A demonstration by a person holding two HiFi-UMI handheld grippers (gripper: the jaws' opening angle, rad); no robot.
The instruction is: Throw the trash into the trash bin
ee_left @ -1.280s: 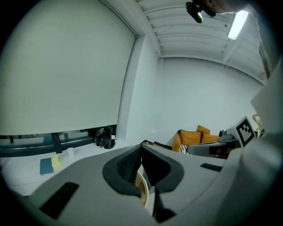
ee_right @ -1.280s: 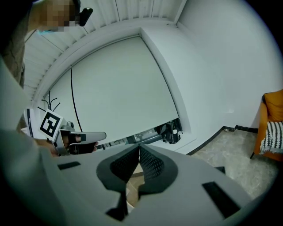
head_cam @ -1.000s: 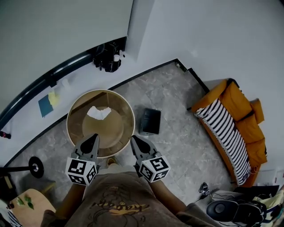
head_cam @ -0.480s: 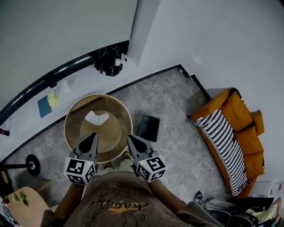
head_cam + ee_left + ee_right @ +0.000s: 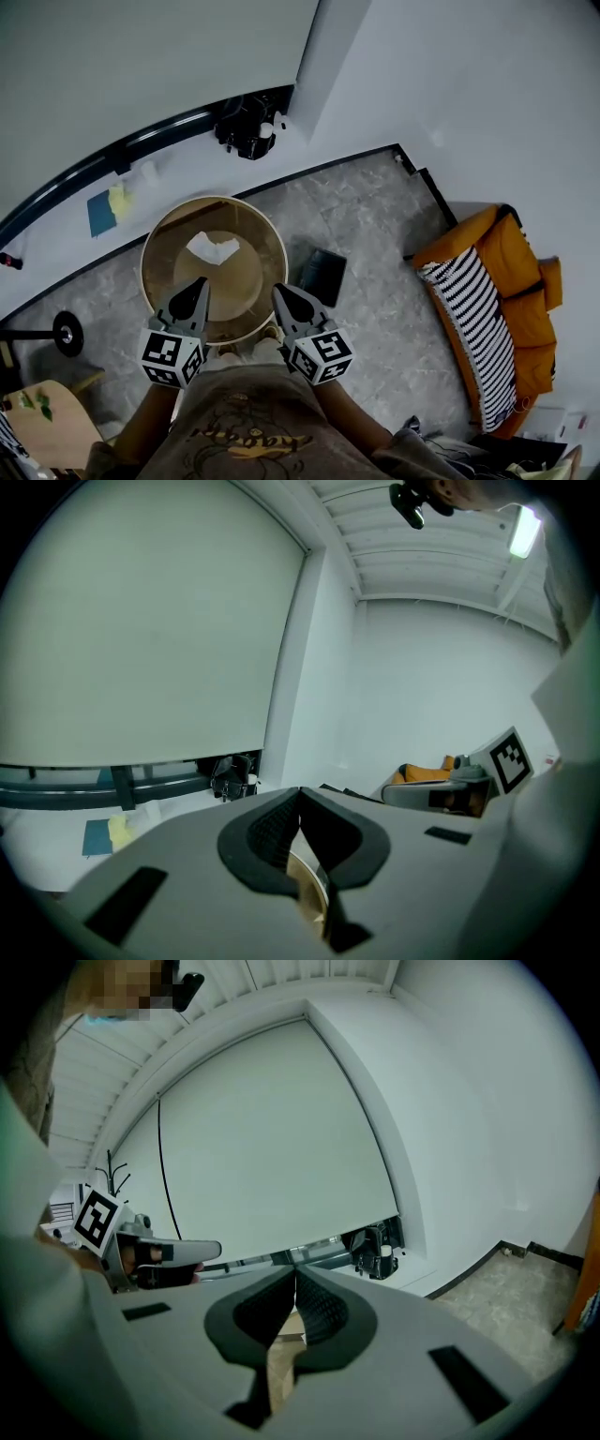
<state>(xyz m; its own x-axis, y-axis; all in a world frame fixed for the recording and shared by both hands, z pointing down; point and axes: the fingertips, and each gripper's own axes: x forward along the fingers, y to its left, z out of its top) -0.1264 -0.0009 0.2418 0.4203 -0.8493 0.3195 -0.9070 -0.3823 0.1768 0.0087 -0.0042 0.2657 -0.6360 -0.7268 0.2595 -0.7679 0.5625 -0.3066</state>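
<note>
A round tan trash bin [image 5: 272, 246] stands on the grey floor in the head view, with a crumpled white paper [image 5: 213, 247] lying inside it. My left gripper [image 5: 200, 281] hangs over the bin's near rim, shut and empty. Shut as well, with nothing held, my right gripper [image 5: 278, 291] sits just off the rim's near right side. In the left gripper view the left gripper's [image 5: 300, 791] jaws meet at their tips, and a sliver of the bin [image 5: 309, 892] shows below. The right gripper view shows my right gripper [image 5: 294, 1269] the same way, above the bin [image 5: 281, 1354].
A flat black object [image 5: 323, 275] lies on the floor right of the bin. An orange sofa with a striped cushion [image 5: 483, 314] stands at the right. Black items [image 5: 248, 129] sit on a white ledge by the wall. A black stand base [image 5: 66, 333] and a wooden seat [image 5: 42, 431] are at the left.
Both grippers stay shut and side by side at the bin's near rim. The view has swung, so the sofa and the black floor object now sit further right and lower.
</note>
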